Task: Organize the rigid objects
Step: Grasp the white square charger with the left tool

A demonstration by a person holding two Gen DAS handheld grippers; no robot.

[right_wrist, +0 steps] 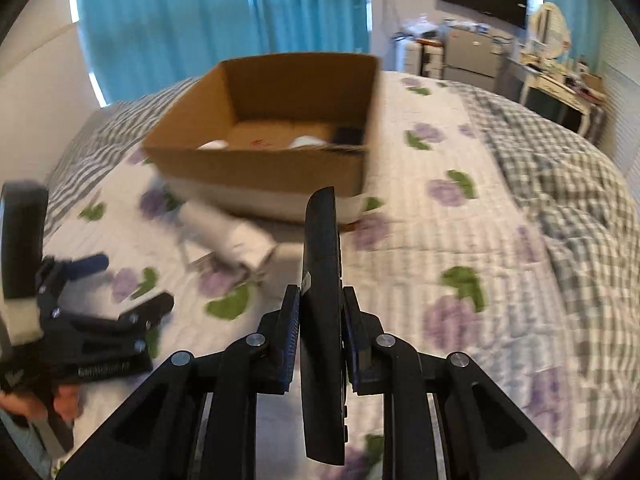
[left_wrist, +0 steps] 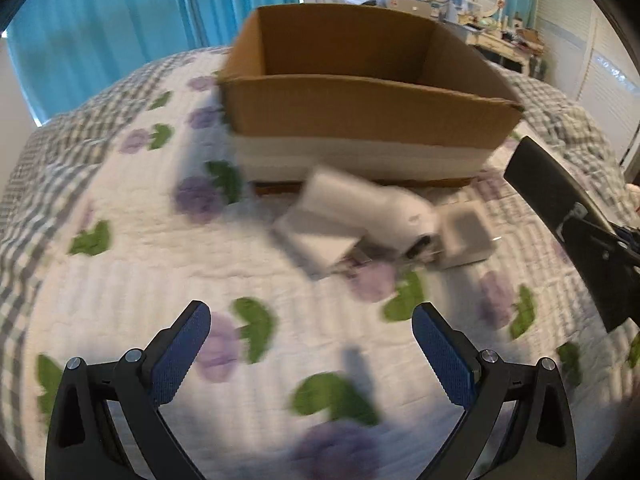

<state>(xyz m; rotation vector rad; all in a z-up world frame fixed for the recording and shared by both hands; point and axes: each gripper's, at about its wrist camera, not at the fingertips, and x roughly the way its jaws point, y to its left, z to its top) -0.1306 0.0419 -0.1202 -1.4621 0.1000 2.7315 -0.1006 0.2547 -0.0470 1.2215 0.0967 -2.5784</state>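
Observation:
My right gripper is shut on a flat black remote-like device, held on edge above the bed; the device also shows at the right of the left wrist view. My left gripper is open and empty, above the quilt and short of a blurred pile of white objects and a small grey-white box. The pile also shows in the right wrist view. An open cardboard box stands behind the pile; inside it I see white items and a dark one.
The floral quilt covers the bed, with a checked blanket at the right. Blue curtains, a wall TV and a cluttered dresser stand beyond the bed. The left gripper and hand show at the left of the right wrist view.

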